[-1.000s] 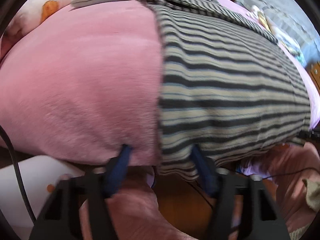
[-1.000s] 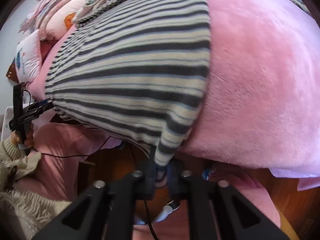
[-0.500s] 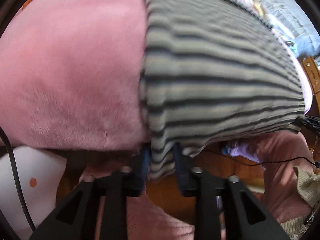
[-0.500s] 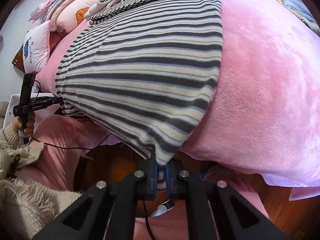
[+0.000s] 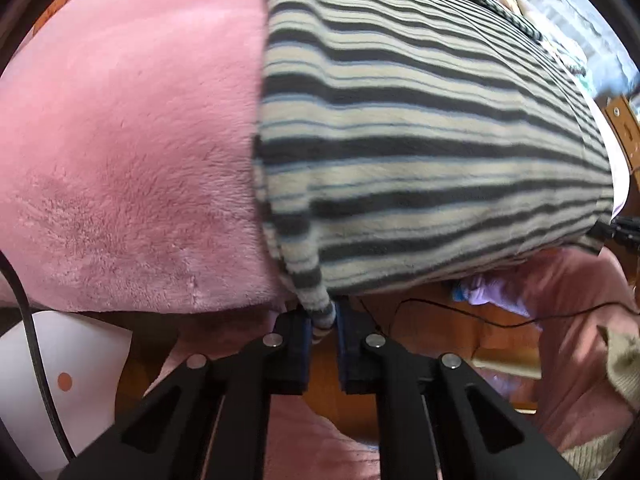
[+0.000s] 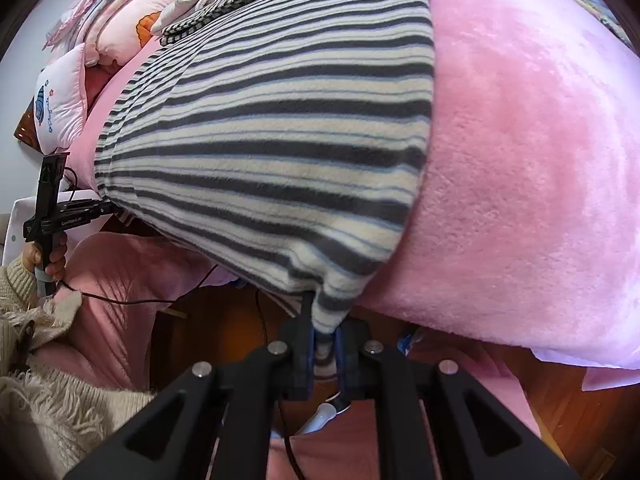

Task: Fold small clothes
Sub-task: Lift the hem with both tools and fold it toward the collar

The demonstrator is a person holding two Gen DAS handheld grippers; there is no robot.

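Down at the bed's near edge, the left gripper (image 5: 323,326) pinches one hanging corner of the striped fleece garment (image 5: 420,152), and the right gripper (image 6: 325,340) is clamped on the other corner. Between them the garment lies spread across the pink blanket (image 5: 120,160). Beyond, pillows (image 6: 60,108) crowd the bed's far corner; one carries cursive lettering too small to read.

The grey-and-cream striped fleece garment (image 5: 420,152) runs out past the top edge in both wrist views, its far end unseen. It covers the pink plush blanket (image 5: 120,140) beneath. Bedding by the blanket's far right corner is blurred.
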